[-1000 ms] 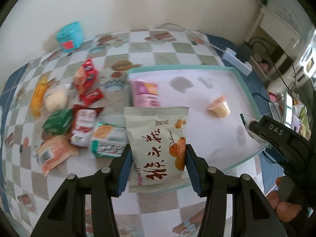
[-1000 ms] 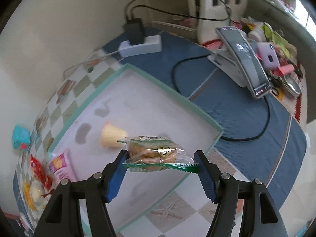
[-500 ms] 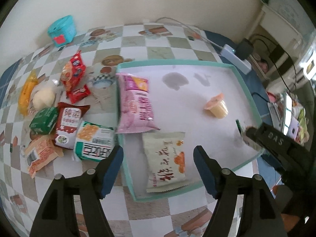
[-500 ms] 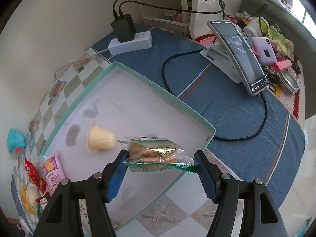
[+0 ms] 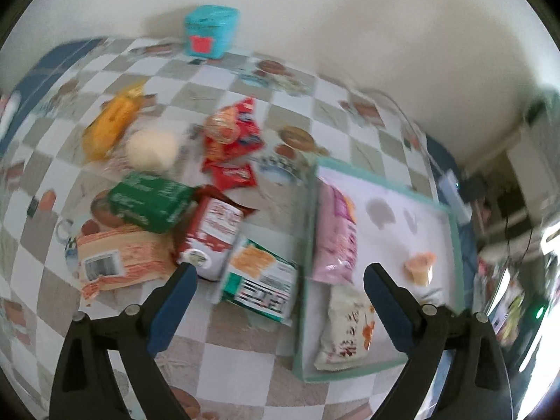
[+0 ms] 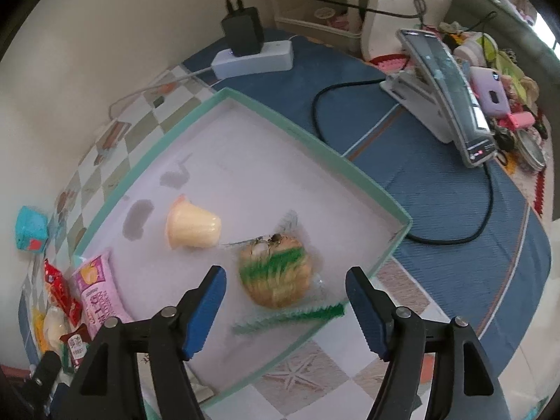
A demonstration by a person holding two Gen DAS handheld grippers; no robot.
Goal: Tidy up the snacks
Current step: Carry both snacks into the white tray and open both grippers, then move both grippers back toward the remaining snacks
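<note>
My left gripper [image 5: 280,273] is empty, its jaws opening wide over a green, white and orange packet [image 5: 259,276] that lies on the checked cloth. A white packet [image 5: 346,329], a pink packet [image 5: 334,234] and a jelly cup [image 5: 420,267] lie in the teal-rimmed tray [image 5: 455,252]. My right gripper [image 6: 285,274] hangs over the tray [image 6: 315,140] with its jaws opening. The wrapped round cake [image 6: 276,276], blurred, sits between and below the pads, free of them, beside the jelly cup [image 6: 190,225].
Loose snacks lie left of the tray: a green packet [image 5: 150,201], a red-white packet [image 5: 213,231], an orange packet [image 5: 115,255], red packets [image 5: 232,133], a pale bun [image 5: 152,148]. A teal box [image 5: 210,29] stands by the wall. A power strip [image 6: 252,56], phone stand [image 6: 448,94] and cable [image 6: 486,189] lie right of the tray.
My left gripper let go of the white packet in the tray, opened and swung left over the loose snacks. My right gripper released the wrapped cake, which dropped into the tray.
</note>
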